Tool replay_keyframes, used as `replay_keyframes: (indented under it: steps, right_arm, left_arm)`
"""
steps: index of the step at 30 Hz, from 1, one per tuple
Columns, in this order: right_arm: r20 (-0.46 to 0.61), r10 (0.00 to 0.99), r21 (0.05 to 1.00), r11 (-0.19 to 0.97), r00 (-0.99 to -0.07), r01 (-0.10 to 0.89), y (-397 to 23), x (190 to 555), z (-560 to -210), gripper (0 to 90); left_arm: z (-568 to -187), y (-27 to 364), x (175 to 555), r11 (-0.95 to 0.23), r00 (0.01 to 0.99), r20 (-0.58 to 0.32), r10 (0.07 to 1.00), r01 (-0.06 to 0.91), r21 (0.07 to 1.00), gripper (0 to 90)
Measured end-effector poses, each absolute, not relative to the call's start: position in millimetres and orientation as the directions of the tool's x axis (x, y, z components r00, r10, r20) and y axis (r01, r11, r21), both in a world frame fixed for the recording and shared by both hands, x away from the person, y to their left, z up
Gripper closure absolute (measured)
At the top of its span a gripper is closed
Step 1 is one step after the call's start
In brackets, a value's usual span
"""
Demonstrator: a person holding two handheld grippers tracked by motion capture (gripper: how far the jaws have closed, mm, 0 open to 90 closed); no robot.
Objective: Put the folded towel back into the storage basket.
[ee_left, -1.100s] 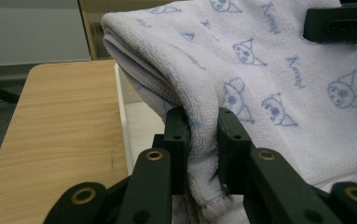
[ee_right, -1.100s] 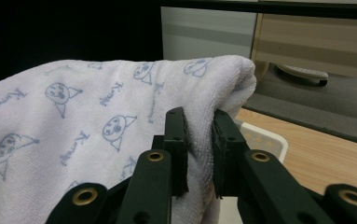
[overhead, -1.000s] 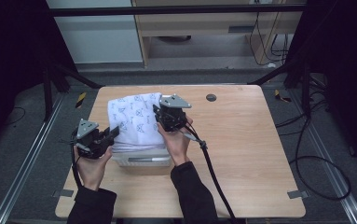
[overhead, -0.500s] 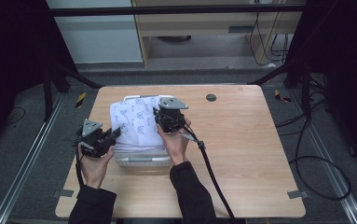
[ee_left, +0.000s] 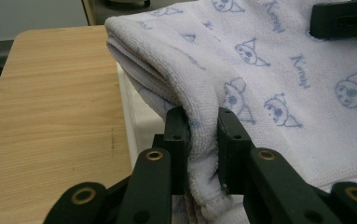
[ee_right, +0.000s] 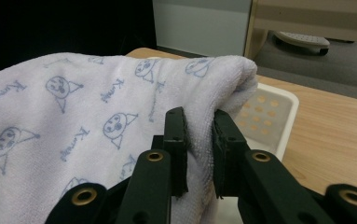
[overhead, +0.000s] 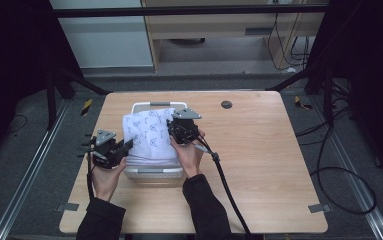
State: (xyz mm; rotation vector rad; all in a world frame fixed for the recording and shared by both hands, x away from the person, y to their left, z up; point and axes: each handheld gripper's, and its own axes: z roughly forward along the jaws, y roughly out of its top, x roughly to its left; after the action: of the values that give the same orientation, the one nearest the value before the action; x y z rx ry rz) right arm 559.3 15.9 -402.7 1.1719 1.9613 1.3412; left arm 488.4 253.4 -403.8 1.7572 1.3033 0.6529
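Light falls from above onto the bench (overhead: 279, 160), whose pale wood is evenly lit with no glare, while the room's left and right margins sink into near black. The high view is soft and slightly grainy, with fine detail smeared. Short, faint shadows lie under the forearms. In the left gripper view the towel (ee_left: 269, 84) is sharp at mid-distance, its weave readable, and the near black jaws blur slightly. The right gripper view is dimmer, its background shelf and floor out of focus.
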Motion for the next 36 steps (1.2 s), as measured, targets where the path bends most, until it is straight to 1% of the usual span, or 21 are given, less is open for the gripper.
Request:
replay_keyframes:
  steps: [13,21,24,26,28,29,30,31,32,34,36]
  right_arm:
    - [0.075,0.866,0.899,0.156,-0.494,0.410,14.8,565.4,-416.9,77.9]
    - [0.058,0.870,0.890,0.178,-0.489,0.421,15.6,568.4,-424.0,77.1]
    - [0.058,0.873,0.883,0.181,-0.484,0.433,15.4,569.1,-426.7,75.9]
    - [0.032,0.872,0.873,0.214,-0.488,0.439,16.5,570.2,-430.8,70.9]
    - [0.029,0.868,0.856,0.234,-0.496,0.461,16.7,572.3,-433.8,65.2]
    - [0.029,0.868,0.856,0.234,-0.496,0.461,16.7,572.3,-433.8,65.2]
    - [0.016,0.868,0.846,0.254,-0.497,0.470,16.1,573.9,-437.3,59.2]
    - [0.016,0.868,0.846,0.254,-0.497,0.470,16.1,573.9,-437.3,59.2]
    - [0.010,0.868,0.850,0.254,-0.496,0.461,13.9,573.8,-437.8,55.9]
    - [0.010,0.869,0.857,0.248,-0.495,0.453,12.0,572.8,-436.1,52.1]
    - [0.008,0.868,0.860,0.247,-0.497,0.446,10.8,572.0,-434.9,50.8]
  left_arm:
    - [-414.3,248.8,496.0,-0.131,0.329,-0.061,0.943,0.531,0.837,75.6]
    - [-420.1,246.2,499.5,-0.142,0.327,-0.053,0.943,0.542,0.828,75.4]
    - [-422.7,245.4,501.8,-0.147,0.328,-0.057,0.943,0.562,0.814,73.8]
    - [-426.2,245.1,504.4,-0.150,0.315,-0.048,0.948,0.576,0.804,70.9]
    - [-426.4,245.5,504.2,-0.153,0.314,-0.044,0.948,0.574,0.804,68.7]
    - [-426.4,245.5,504.2,-0.153,0.314,-0.044,0.948,0.574,0.804,68.6]
    - [-423.6,245.3,502.7,-0.148,0.308,-0.039,0.950,0.561,0.814,68.0]
    - [-423.6,245.3,502.7,-0.148,0.308,-0.039,0.950,0.561,0.814,66.6]
    - [-419.9,245.1,501.2,-0.148,0.311,-0.039,0.950,0.554,0.820,65.9]
    - [-417.1,244.8,499.0,-0.148,0.311,-0.034,0.950,0.543,0.826,65.5]
    - [-416.2,244.4,498.1,-0.142,0.312,-0.040,0.949,0.537,0.831,65.5]
